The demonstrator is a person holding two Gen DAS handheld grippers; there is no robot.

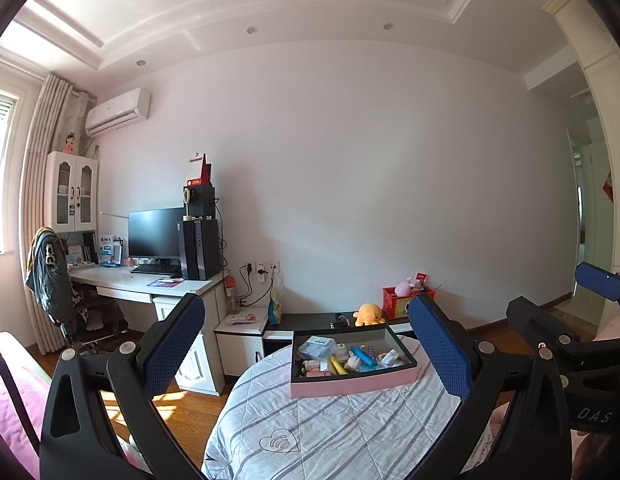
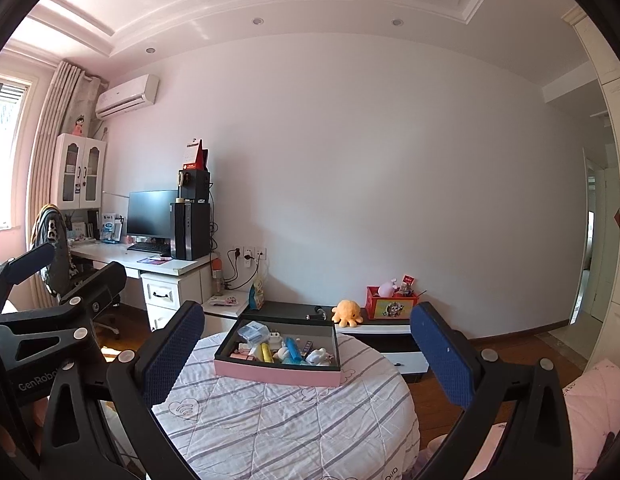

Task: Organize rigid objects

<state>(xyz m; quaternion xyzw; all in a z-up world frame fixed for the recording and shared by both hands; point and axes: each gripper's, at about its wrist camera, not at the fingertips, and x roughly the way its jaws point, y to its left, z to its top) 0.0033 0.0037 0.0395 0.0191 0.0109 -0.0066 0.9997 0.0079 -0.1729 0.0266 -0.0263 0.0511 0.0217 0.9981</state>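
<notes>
White walls and a stepped ceiling closed in the bedroom, with sunlight falling across the wooden floor. Nearest to both grippers stood a round surface covered in a grey-striped quilted cloth (image 1: 330, 420), and on its far part sat a shallow pink-sided cardboard box with a dark inside (image 1: 350, 364). Small rigid things lay jumbled in it: a blue cylindrical stick (image 1: 364, 356), a yellow tube (image 1: 337, 365), a clear plastic packet (image 1: 316, 346) in the back left corner and a little white figurine (image 1: 390, 357) towards the right. Some of the smaller pieces were too tiny to name.

The left gripper (image 1: 306, 344) hung above the near edge of the cloth, its blue-padded fingers (image 1: 176, 344) spread wide and holding nothing. The right gripper (image 2: 306, 348) hovered just beside it, likewise spread apart and empty. Both were well short of the box, with only bare cloth between them and it.

Behind the box ran a low black-topped cabinet (image 2: 286, 310) along the wall, carrying an orange plush octopus (image 2: 347, 312) and a red printed toy bin (image 2: 392, 307) with a pink soft toy poking out. Off to the left stood a white desk (image 2: 150, 262) with a black monitor (image 2: 152, 212) and a black computer tower (image 2: 190, 230), a draped office chair (image 1: 50, 276) in front of it, and a white air conditioner (image 1: 118, 111) high on the wall.
</notes>
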